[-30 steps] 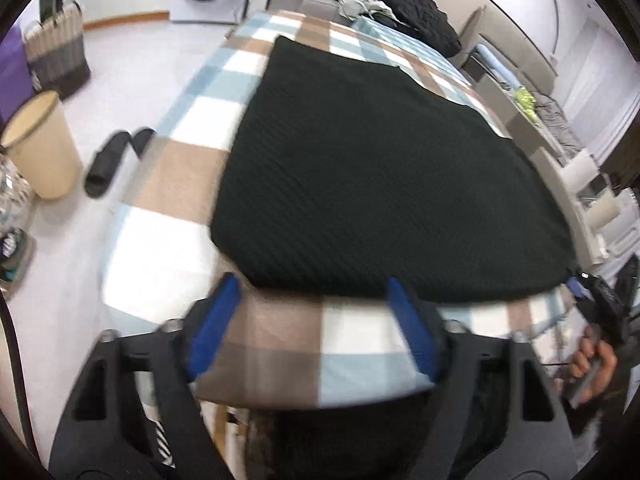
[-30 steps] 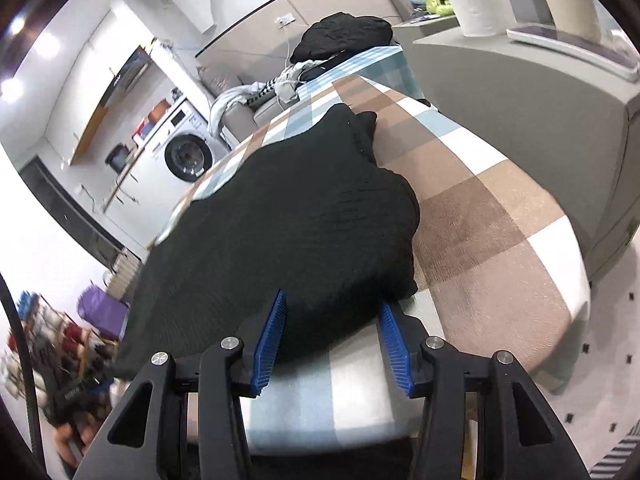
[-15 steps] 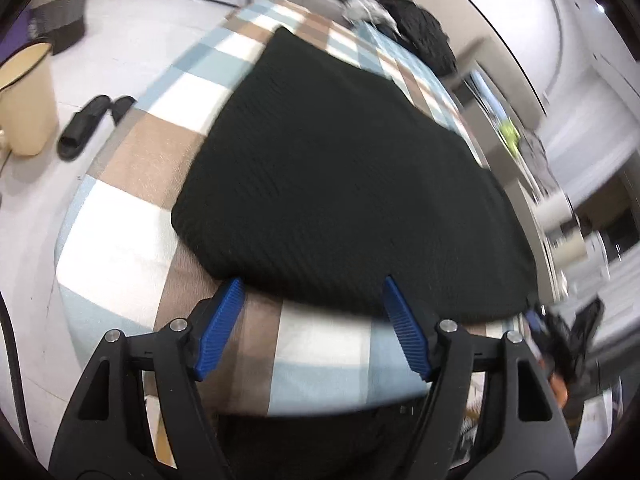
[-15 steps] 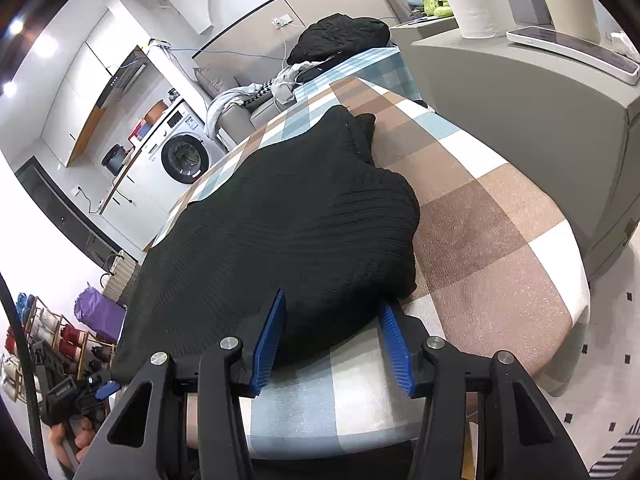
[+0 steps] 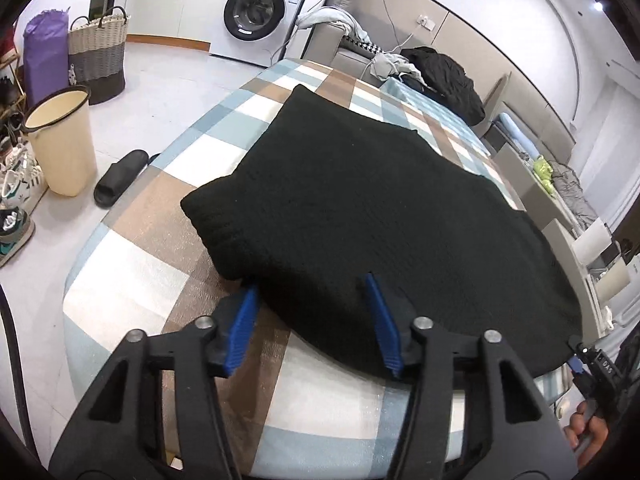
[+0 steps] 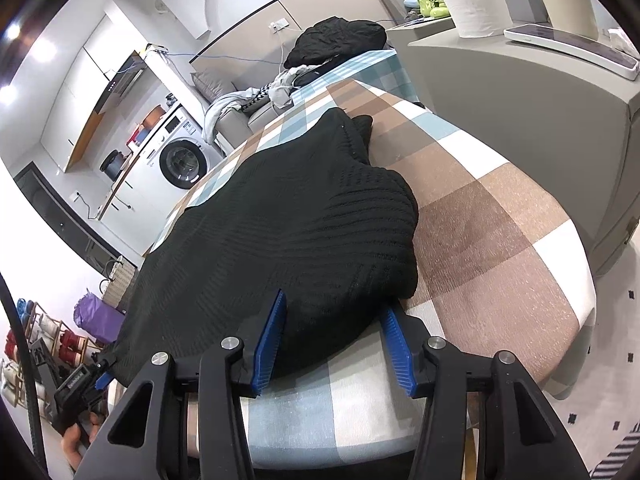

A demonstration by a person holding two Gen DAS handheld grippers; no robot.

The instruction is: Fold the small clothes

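Black knit garment (image 5: pixel 372 216) spread flat on the checked table (image 5: pixel 132 264), long axis running away from both tongs, near hem between the closing left gripper (image 5: pixel 316 320) and, seemingly pinched, within the right gripper (image 6: pixel 334 336).

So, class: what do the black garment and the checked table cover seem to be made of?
Garment: probably knitted yarn, matte; ribbed rows show across it. Cover: likely woven cloth or coated fabric; a fine grainy weave with slight sheen shows, so it stays open.
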